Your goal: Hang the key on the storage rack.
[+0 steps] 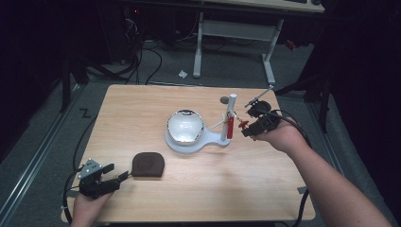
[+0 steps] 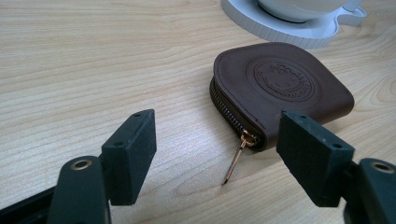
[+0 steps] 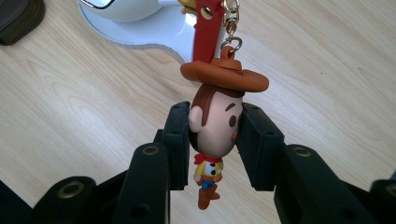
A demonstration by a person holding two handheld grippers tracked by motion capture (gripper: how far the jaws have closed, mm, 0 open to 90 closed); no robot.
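Observation:
A small cowboy figure keychain (image 3: 215,123) with a brown hat hangs from a red strap (image 3: 208,28), and my right gripper (image 3: 215,135) is shut on its head. From above, that gripper (image 1: 247,128) is just right of the white stand's post (image 1: 231,113), where the red strap (image 1: 230,127) hangs. A brown zipped pouch (image 2: 280,88) with an embossed face lies on the wood, its gold zip pull (image 2: 236,156) pointing toward me. My left gripper (image 2: 217,154) is open just short of the pouch. In the high view it (image 1: 118,176) sits left of the pouch (image 1: 148,164).
A white stand (image 1: 189,142) holding a round mirror-like bowl (image 1: 185,126) occupies the table's middle. A dark disc (image 1: 224,100) lies behind the post. Beyond the wooden table's far edge (image 1: 189,85) are a desk frame and cables on the floor.

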